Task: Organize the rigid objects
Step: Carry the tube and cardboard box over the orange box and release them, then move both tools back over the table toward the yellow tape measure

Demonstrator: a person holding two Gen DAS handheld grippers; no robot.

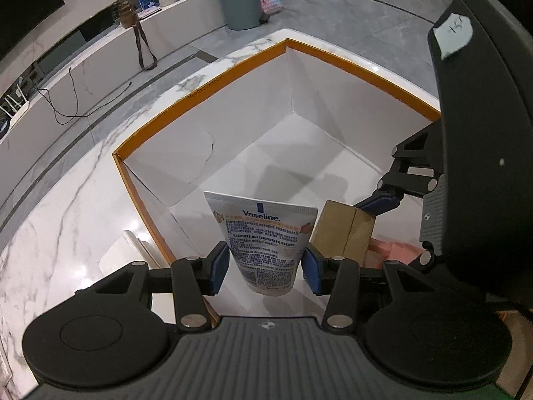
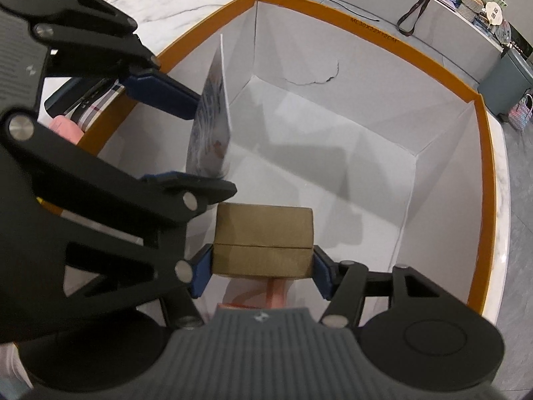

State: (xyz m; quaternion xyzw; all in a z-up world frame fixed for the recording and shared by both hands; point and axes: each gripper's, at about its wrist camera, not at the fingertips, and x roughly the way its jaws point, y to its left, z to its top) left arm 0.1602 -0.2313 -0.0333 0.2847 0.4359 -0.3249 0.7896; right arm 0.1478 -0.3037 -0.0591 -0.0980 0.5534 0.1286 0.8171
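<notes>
- Left wrist view: the left claw (image 1: 266,263) pinches a Vaseline tube (image 1: 266,243) across its lower body, blue pads on both flat-edge sides. The tube's long axis runs straight ahead from the claw, crimped end farthest away, over the near part of the orange-rimmed white box (image 1: 200,100).
- The box interior ahead of the tube looks bare; open floor lies forward and slightly left of the claw, which I judge is what a release turns on.
- Just right of the tube sits a tan cardboard box (image 1: 344,230), held by the right claw (image 1: 363,211), whose body fills the right edge of the frame. Only 1 of its blue fingers is clearly visible here.
- Something pink (image 1: 393,248) shows below the tan box; I cannot tell what it is. A pale flat item (image 1: 126,250) lies on the marble surface (image 1: 60,206) left of the box, partly hidden by the claw.
- Right wrist view: the right claw (image 2: 263,268) is pressed onto the tan cardboard box (image 2: 263,240) on its 2 short ends, long axis crosswise to the fingers, inside the orange-rimmed box (image 2: 479,133) near its near wall.
- The left claw (image 2: 208,145) appears upper left, holding the tube (image 2: 213,123) edge-on. The 2 claws are close together; the left one's linkage overlaps the tan box's upper-left corner in this view.
- A pink item (image 2: 266,295) beneath the tan box is mostly hidden. Outside the rim at left, a pink object (image 2: 65,128) and a striped one (image 2: 95,105) are cut off by the left claw.
</notes>
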